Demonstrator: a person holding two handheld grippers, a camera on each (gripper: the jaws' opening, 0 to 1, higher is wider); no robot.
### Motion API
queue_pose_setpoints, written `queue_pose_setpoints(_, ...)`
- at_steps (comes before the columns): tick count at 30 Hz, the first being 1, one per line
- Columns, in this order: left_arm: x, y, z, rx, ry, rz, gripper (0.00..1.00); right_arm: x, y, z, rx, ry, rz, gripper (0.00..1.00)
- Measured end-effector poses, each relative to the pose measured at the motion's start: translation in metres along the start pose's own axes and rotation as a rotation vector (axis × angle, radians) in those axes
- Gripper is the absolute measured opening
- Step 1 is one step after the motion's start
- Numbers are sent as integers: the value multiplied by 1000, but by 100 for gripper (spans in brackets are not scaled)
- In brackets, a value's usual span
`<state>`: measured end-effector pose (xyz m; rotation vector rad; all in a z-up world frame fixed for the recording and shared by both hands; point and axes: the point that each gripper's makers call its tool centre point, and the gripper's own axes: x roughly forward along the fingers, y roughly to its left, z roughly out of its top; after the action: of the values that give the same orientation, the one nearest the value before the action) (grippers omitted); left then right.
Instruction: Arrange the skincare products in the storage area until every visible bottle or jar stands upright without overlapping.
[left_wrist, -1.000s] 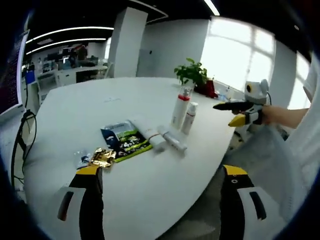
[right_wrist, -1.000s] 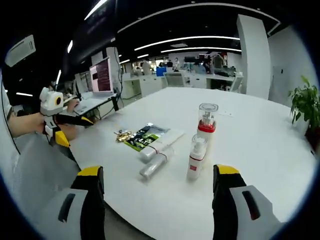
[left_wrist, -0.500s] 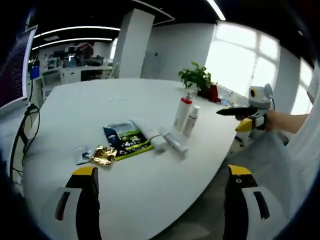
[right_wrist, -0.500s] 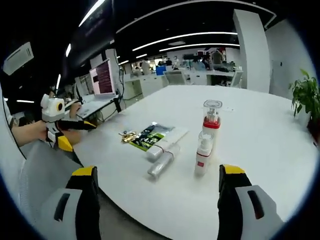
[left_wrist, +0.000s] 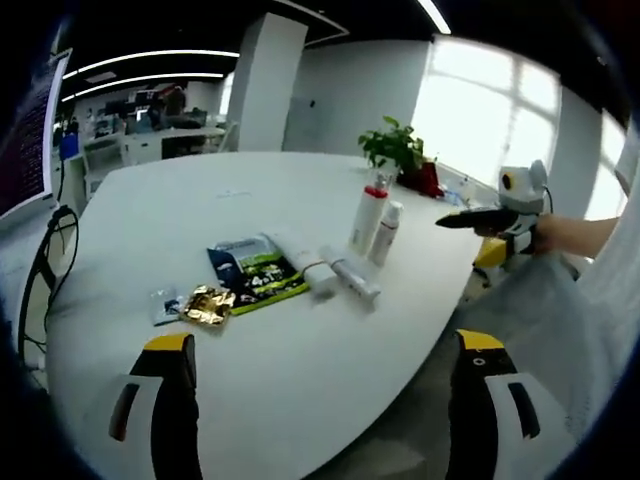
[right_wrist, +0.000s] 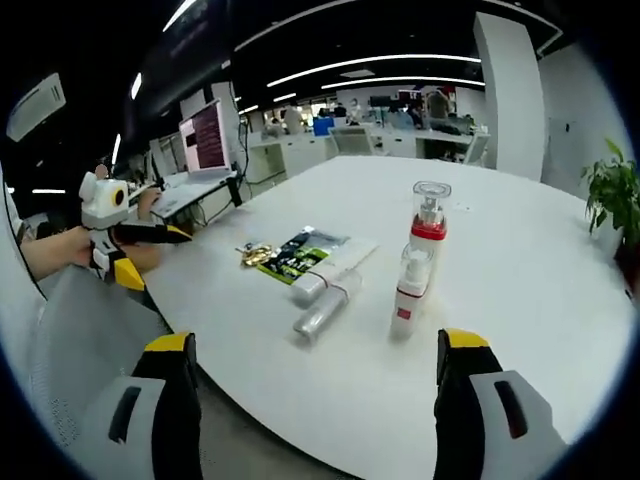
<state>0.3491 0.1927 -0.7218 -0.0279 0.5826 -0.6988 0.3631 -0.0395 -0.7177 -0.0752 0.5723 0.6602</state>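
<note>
**Two views across one bench, from opposite ends**

The left gripper view looks from off the bench's (left_wrist: 150, 220) near edge, well back, toward the windows. The right gripper view faces the other way, toward the office desks, somewhat nearer. Both share the two upright bottles (left_wrist: 375, 222) (right_wrist: 420, 265), the lying tubes (left_wrist: 335, 276) (right_wrist: 325, 298) and the sachets (left_wrist: 250, 278) (right_wrist: 295, 256). Each sees the other tool: right tool (left_wrist: 470, 217), left tool (right_wrist: 150, 234).

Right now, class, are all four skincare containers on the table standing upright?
No: two bottles stand upright, while two tubes lie flat on the table.
</note>
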Motion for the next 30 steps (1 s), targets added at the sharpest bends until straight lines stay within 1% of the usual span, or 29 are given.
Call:
queue_pose_setpoints(5,2,2,-5,34,24,20,99,1,2,-4,2,23,5,97)
queue_pose_setpoints(14,1,0,-3,11,17,10,98,3,5,-6,-14,46,9,96)
queue_pose_setpoints(16,0,2,-4,11,18,11,98,5,9,-7,-25,63,24,97)
queue_pose_setpoints(19,0,2,-3,6,16,14,98,8,8,-13,-56,122,24,96)
queue_pose_setpoints(23,-1,5,-2,-6,6,19,98,19,13,-5,-40,118,42,94)
queue_pose_setpoints(26,-2,5,-2,-12,3,14,98,32,14,1,-27,130,25,91)
queue_pose_setpoints(30,-2,4,-2,-8,4,4,98,47,19,1,12,159,31,87)
